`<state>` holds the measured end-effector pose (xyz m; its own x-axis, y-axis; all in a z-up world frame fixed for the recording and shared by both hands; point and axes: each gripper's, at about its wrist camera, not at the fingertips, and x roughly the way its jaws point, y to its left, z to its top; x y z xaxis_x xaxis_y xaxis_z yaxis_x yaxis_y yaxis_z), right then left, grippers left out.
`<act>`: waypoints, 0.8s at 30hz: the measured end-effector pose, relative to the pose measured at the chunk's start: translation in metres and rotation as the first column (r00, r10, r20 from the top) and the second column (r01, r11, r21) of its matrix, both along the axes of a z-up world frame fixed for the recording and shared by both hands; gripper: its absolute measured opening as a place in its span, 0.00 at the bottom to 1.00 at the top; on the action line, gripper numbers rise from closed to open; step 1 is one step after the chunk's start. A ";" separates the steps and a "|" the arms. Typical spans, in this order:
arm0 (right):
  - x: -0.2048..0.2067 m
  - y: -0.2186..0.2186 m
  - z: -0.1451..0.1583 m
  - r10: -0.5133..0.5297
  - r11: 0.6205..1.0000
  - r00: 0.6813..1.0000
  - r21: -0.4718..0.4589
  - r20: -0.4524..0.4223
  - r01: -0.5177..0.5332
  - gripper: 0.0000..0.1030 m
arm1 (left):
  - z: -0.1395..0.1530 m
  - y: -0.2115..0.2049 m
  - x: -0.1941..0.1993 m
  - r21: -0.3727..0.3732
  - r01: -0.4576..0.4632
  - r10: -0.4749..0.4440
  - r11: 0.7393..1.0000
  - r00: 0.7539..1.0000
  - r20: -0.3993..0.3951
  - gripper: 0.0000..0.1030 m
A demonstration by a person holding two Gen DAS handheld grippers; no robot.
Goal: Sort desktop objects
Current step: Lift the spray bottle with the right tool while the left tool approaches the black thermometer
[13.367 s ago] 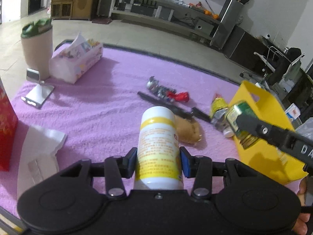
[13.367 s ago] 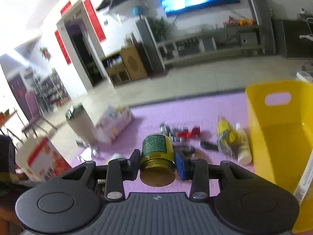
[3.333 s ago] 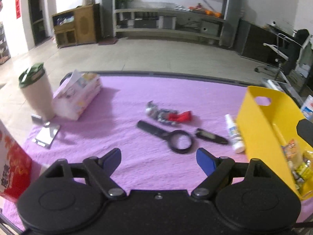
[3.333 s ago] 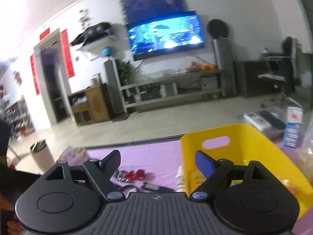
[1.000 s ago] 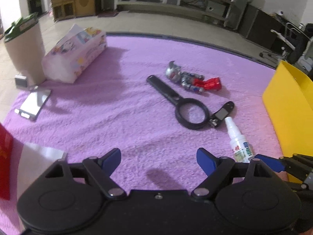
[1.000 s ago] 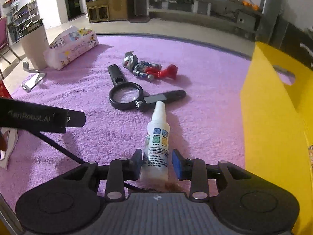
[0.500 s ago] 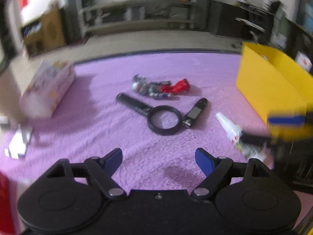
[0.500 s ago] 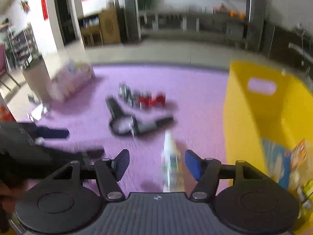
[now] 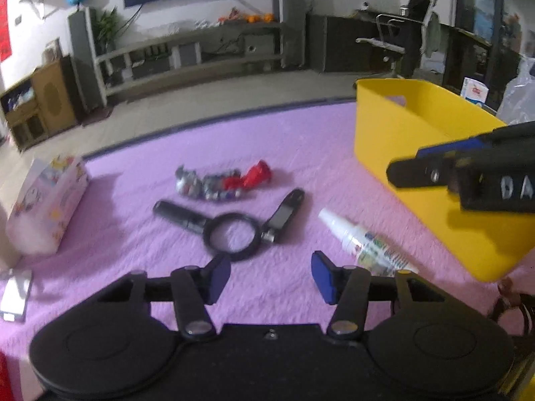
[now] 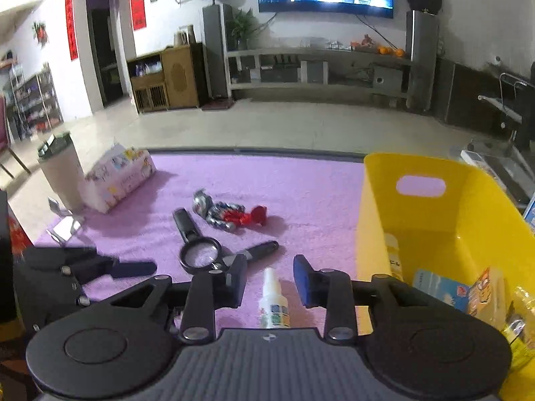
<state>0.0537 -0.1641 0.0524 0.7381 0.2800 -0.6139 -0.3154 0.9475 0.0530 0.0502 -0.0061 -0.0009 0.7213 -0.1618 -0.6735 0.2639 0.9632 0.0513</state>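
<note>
A white spray bottle (image 9: 364, 244) (image 10: 274, 300) lies on the purple cloth beside the yellow bin (image 9: 418, 140) (image 10: 374, 234). My right gripper (image 10: 269, 282) (image 9: 411, 163) hovers above it. Its jaws are closing, and the pads stand clear of the bottle below. My left gripper (image 9: 271, 277) (image 10: 117, 262) is closing too, with nothing between its pads. Just beyond it lie a black magnifying glass (image 9: 230, 237) (image 10: 199, 254), a slim black device (image 9: 284, 215) and a silver-and-red toy figure (image 9: 220, 180) (image 10: 227, 215).
The bin holds several packets (image 10: 468, 290). A tissue pack (image 9: 50, 200) (image 10: 120, 173), a lidded cup (image 10: 60, 170) and a small flat mirror (image 9: 13, 294) stand along the cloth's left side. A red box (image 10: 16, 230) is at the left edge.
The right gripper, shut on the spray bottle a second ago, let it go and rose; the bottle now lies on the cloth. Both grippers' jaws have narrowed since half a second ago.
</note>
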 end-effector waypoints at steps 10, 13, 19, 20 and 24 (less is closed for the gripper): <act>0.017 -0.008 -0.013 -0.085 0.996 0.991 -0.021 -0.106 0.084 0.46 | -0.013 -0.013 0.043 0.112 0.039 -0.042 0.993 0.999 0.027 0.36; 0.019 -0.008 -0.015 -0.091 0.996 0.990 -0.029 -0.103 0.088 0.47 | -0.019 -0.015 0.057 0.090 0.073 -0.074 0.993 0.997 0.002 0.35; 0.021 -0.009 -0.015 -0.086 0.996 0.991 -0.032 -0.102 0.083 0.49 | -0.031 -0.029 0.079 0.092 0.175 -0.168 0.980 0.983 -0.080 0.36; 0.021 -0.009 -0.015 -0.089 0.996 0.991 -0.030 -0.102 0.086 0.49 | -0.033 -0.030 0.082 0.088 0.179 -0.172 0.980 0.981 -0.087 0.35; 0.023 -0.013 -0.013 -0.099 0.995 0.990 -0.019 -0.097 0.098 0.52 | -0.041 -0.031 0.089 0.100 0.180 -0.166 0.979 0.977 -0.135 0.21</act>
<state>0.0763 -0.1771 0.0393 0.6978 0.1997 -0.6879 -0.2144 0.9746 0.0655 0.1392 -0.0366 -0.0414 0.5977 -0.1956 -0.7775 0.4369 0.8926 0.1114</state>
